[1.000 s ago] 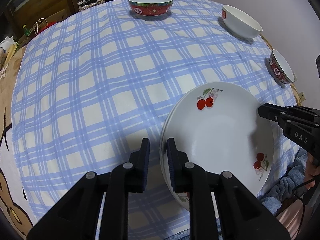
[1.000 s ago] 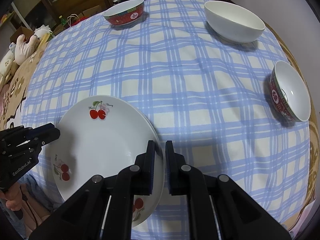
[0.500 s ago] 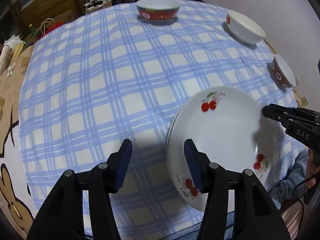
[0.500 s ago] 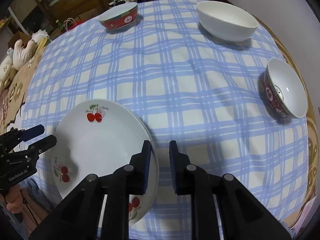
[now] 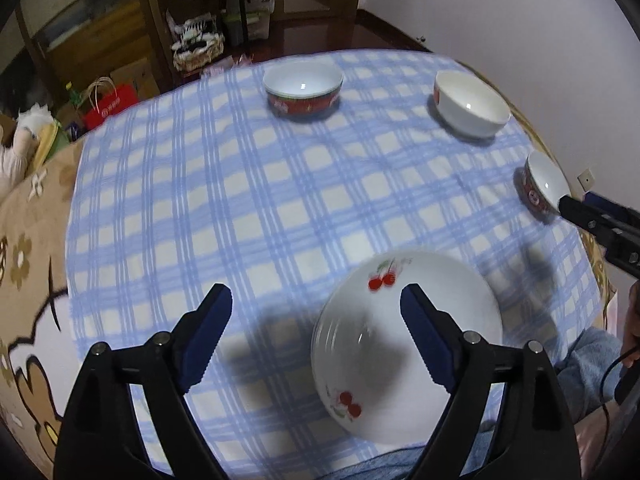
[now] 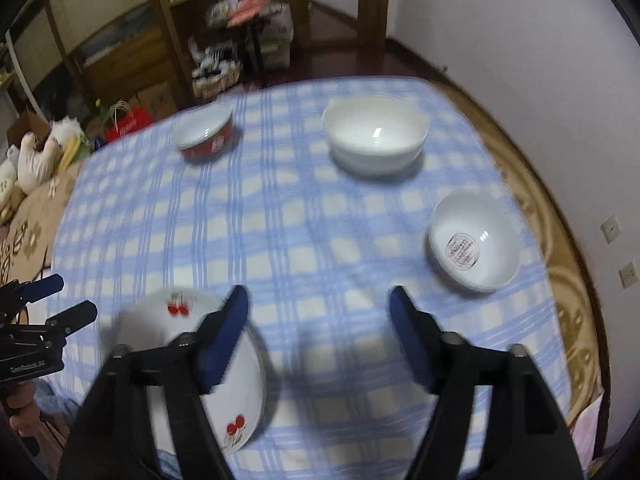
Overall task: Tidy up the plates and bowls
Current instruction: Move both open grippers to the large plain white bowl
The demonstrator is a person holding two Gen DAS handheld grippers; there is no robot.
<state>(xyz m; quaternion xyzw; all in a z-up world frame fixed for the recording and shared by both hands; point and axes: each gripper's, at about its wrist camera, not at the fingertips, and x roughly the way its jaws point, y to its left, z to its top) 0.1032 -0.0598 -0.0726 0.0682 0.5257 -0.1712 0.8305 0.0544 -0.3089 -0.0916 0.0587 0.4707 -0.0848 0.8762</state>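
Left wrist view: the left gripper [image 5: 316,306] fills the lower frame, its blue-padded fingers [image 5: 208,332] spread wide and opening, holding nothing; the stacked cherry plates [image 5: 416,344] lie below on the checked cloth [image 5: 240,208] covering the counter, at lower centre-right, with the near rim of the stack at the cloth's edge. Toward the upper frame stand a red bowl [image 5: 303,90] at centre, a white bowl [image 5: 470,104] at upper right, and a small red bowl [image 5: 542,186] at the right edge, all well apart. The right gripper [image 5: 576,206] enters from the right, just beside the small red bowl in the frame. Right wrist view: the right gripper's fingers [image 6: 412,344] likewise stand wide, opening and empty; the cherry plates sit at lower left, partly behind the left finger. The picture is blurred.
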